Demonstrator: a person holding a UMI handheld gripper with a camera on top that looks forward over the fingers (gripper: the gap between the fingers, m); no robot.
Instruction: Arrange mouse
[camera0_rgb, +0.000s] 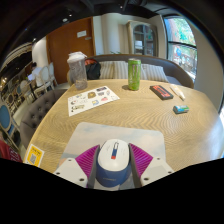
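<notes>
A white and blue computer mouse (111, 160) with a red and blue stripe on its wheel sits between my gripper's (111, 163) two fingers. Both pink pads (84, 158) press against its sides, so the gripper is shut on it. The mouse is held over the near part of a round wooden table (140, 120), just in front of a pale grey rectangular mat (92, 134). The underside of the mouse is hidden.
Beyond the fingers stand a green can (133, 73) and a clear plastic jug (77, 70). A printed leaflet (93, 98) lies at the left middle, a dark flat case (161, 91) and a small teal object (180, 108) at the right, a yellow card (34, 154) near the left edge.
</notes>
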